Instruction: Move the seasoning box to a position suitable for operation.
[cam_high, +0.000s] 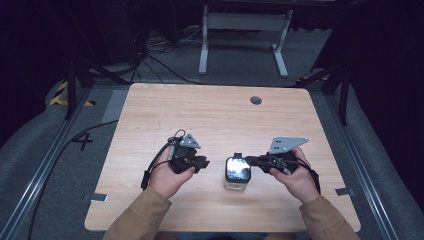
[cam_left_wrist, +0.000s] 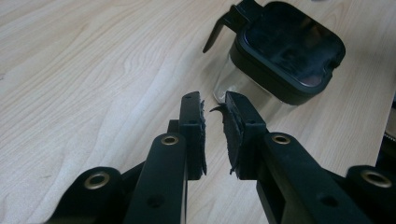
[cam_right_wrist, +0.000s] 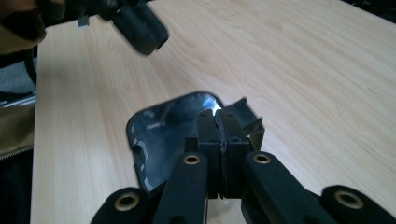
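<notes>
We read "4" (cam_high: 83, 141) on floor | left gripper (cam_left_wrist: 214, 108) slightly apart beside jar (cam_left_wrist: 280, 51) | right gripper (cam_right_wrist: 218, 122) pressed together over jar lid (cam_right_wrist: 163, 135)

Wooden table (cam_high: 220, 110), grey floor (cam_high: 235, 65), white desk frame (cam_high: 245, 22), dark surroundings

The table (cam_high: 210, 115) is pale wood with a wavy grain. The jar (cam_left_wrist: 243, 81) is clear glass under a glossy black lid (cam_left_wrist: 289, 46). Both grippers (cam_left_wrist: 214, 133) (cam_right_wrist: 218, 154) are black with brass-coloured rivets. The sleeves (cam_high: 137, 217) are tan.
</notes>
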